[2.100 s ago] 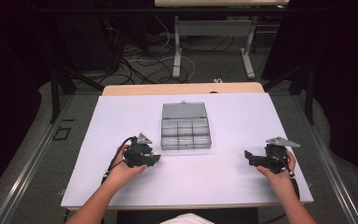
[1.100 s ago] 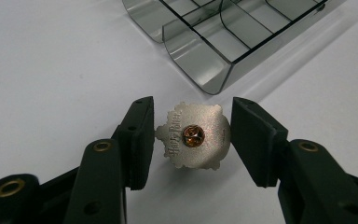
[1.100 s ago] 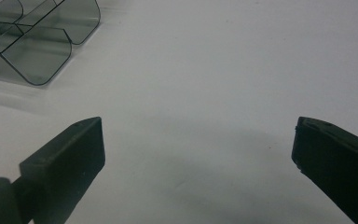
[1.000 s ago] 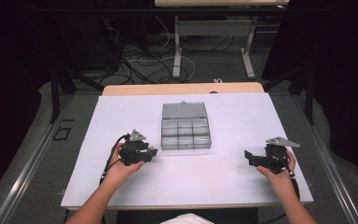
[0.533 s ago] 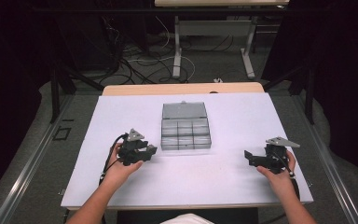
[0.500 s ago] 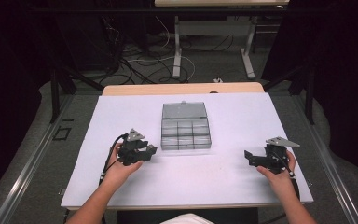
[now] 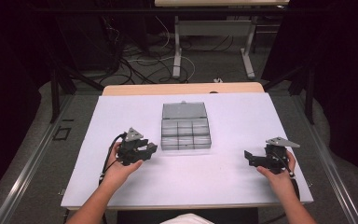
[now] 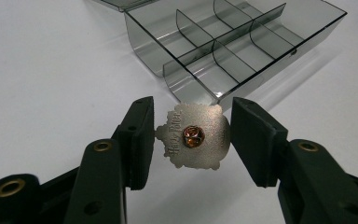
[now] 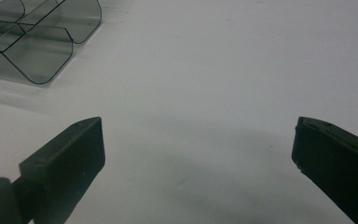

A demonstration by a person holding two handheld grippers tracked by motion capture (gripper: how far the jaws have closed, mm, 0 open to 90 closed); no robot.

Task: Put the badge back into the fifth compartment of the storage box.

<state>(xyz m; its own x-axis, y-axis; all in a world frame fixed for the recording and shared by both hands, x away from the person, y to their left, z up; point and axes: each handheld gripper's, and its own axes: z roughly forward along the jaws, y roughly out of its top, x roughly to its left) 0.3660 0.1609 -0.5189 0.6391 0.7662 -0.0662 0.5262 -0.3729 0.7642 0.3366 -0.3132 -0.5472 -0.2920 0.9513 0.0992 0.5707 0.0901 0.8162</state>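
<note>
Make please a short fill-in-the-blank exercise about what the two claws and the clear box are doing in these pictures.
1. The left claw is shut on a metal ____.
2. The right claw has its jaws ____ and holds nothing.
3. The lid of the compartment box is ____.
4. The box stands on a ____ table.

Missing words: pin badge; open; open; white

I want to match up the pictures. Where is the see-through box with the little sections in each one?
High view: the clear box sits mid-table, lid open at the back.
Left gripper view: it fills the top, just beyond the metal pin clamped in the left tool.
Right gripper view: one rounded corner peeks in at top left.
Shared landmark: the white table.
</note>
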